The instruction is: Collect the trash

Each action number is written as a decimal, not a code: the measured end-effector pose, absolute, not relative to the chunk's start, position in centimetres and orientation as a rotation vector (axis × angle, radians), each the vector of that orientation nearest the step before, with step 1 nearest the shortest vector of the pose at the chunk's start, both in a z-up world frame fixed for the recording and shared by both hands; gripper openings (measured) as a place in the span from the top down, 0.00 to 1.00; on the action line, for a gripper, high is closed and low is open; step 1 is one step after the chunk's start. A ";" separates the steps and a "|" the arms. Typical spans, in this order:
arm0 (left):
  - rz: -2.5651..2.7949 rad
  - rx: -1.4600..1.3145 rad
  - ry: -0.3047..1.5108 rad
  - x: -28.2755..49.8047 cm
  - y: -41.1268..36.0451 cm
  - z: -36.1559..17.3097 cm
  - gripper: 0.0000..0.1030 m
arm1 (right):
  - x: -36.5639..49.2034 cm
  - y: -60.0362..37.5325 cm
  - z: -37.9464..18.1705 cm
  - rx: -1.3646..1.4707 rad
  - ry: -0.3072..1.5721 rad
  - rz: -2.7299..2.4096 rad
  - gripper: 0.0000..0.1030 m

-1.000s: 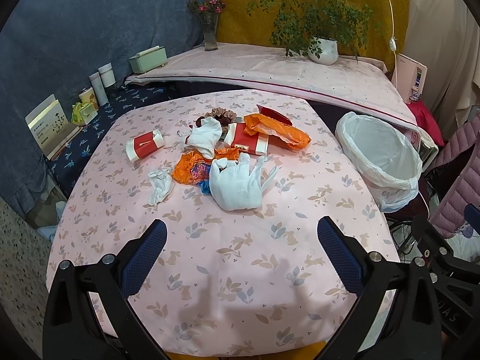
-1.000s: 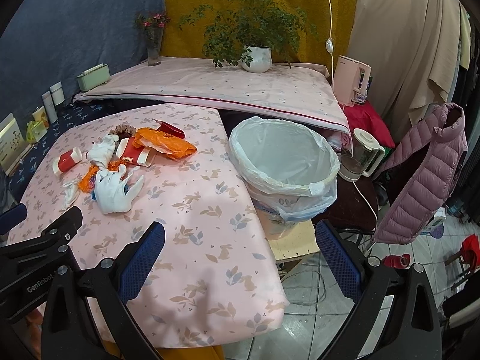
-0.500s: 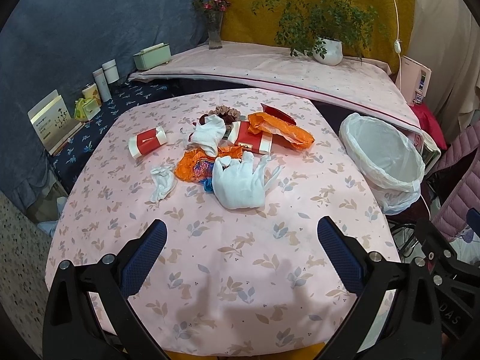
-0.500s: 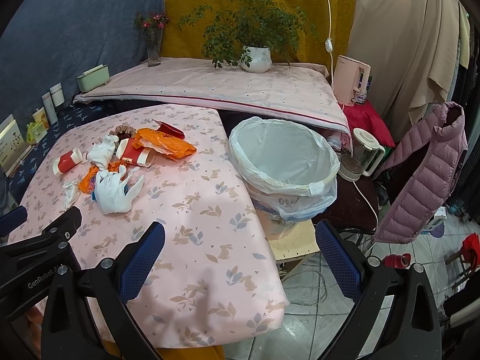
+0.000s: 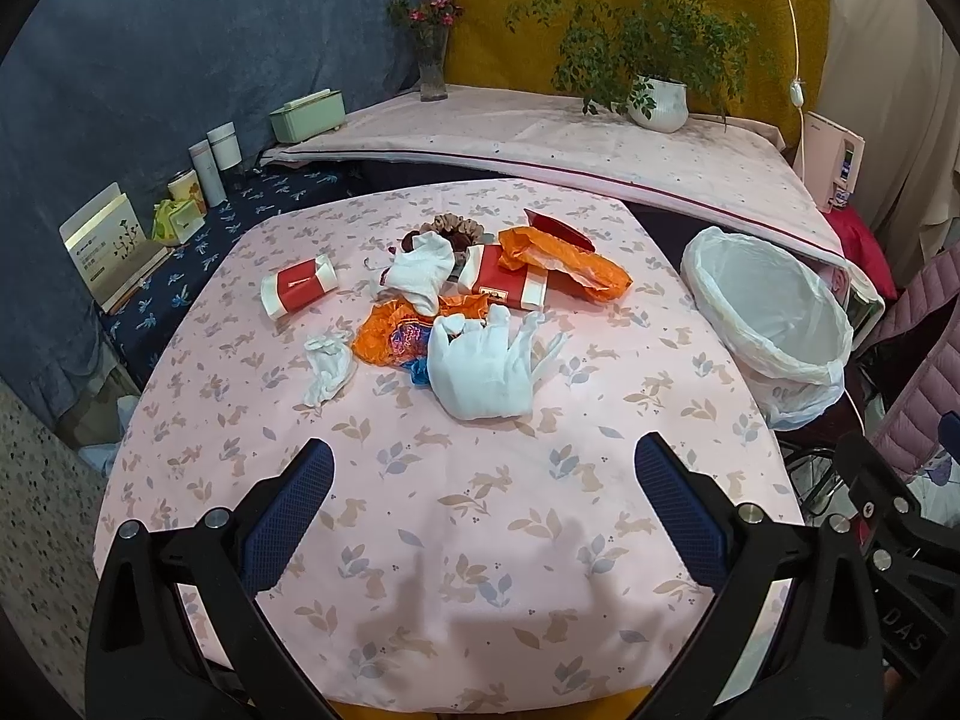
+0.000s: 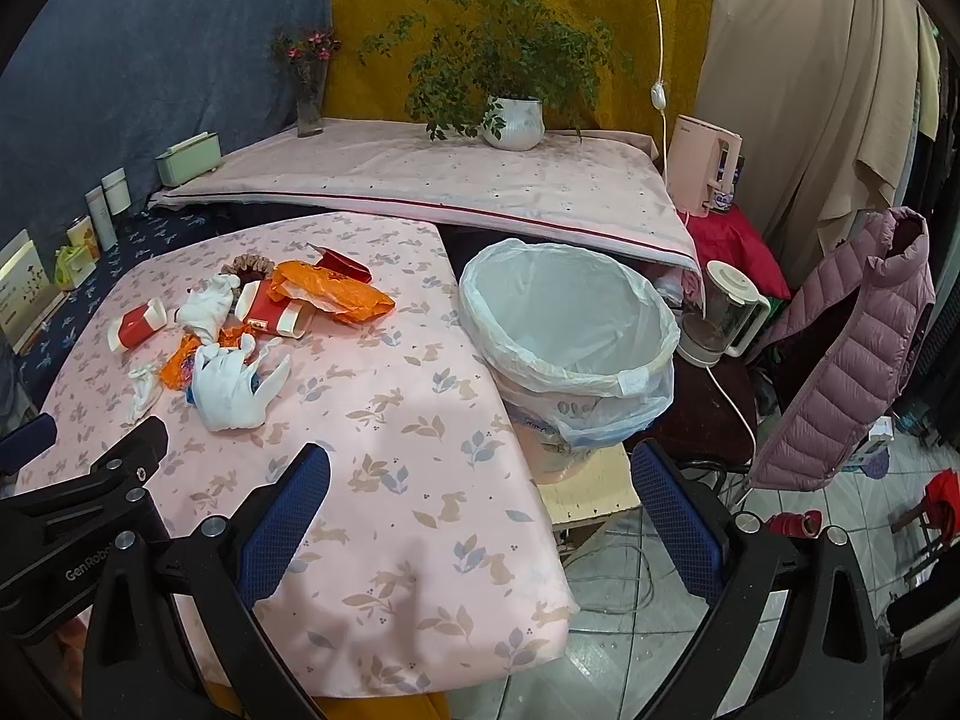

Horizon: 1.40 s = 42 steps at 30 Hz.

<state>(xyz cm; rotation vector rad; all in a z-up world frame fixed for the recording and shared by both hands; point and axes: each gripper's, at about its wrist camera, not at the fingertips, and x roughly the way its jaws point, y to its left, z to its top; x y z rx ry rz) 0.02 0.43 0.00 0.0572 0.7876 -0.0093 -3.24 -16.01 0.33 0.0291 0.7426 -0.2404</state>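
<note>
Trash lies piled mid-table on the pink leaf-print cloth (image 5: 468, 516): a white glove (image 5: 486, 372), a crumpled white tissue (image 5: 327, 366), an orange wrapper (image 5: 390, 339), a white sock (image 5: 420, 270), two red-and-white packs (image 5: 297, 288) (image 5: 504, 285), an orange bag (image 5: 564, 261). A bin lined with a white bag (image 5: 774, 312) (image 6: 570, 324) stands off the table's right edge. My left gripper (image 5: 483, 474) hangs open over the near cloth, well short of the pile. My right gripper (image 6: 480, 477) is open and empty above the table's right edge, in front of the bin.
A raised shelf behind carries a potted plant (image 6: 513, 120), a flower vase (image 5: 432, 69) and a green box (image 5: 306, 114). Bottles and cards line a dark-blue ledge (image 5: 198, 228) at left. A kettle (image 6: 726, 312), a pink appliance (image 6: 705, 171) and a puffer jacket (image 6: 852, 348) crowd the right.
The left wrist view has drifted slightly back and up, so the pile sits a little lower and smaller. The right view is nearly unchanged. Both grippers stay open.
</note>
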 end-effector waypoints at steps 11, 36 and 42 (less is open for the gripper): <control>-0.007 0.060 0.775 -0.2 0.1 0.1 0.07 | -3.3 -16.1 0.4 0.031 0.742 -0.239 0.07; -0.015 0.067 0.775 -0.5 -0.5 0.1 0.07 | -3.4 -16.2 0.6 0.035 0.739 -0.239 0.07; -0.017 0.066 0.773 -0.6 -0.5 0.1 0.07 | -3.4 -16.3 0.5 0.036 0.737 -0.238 0.07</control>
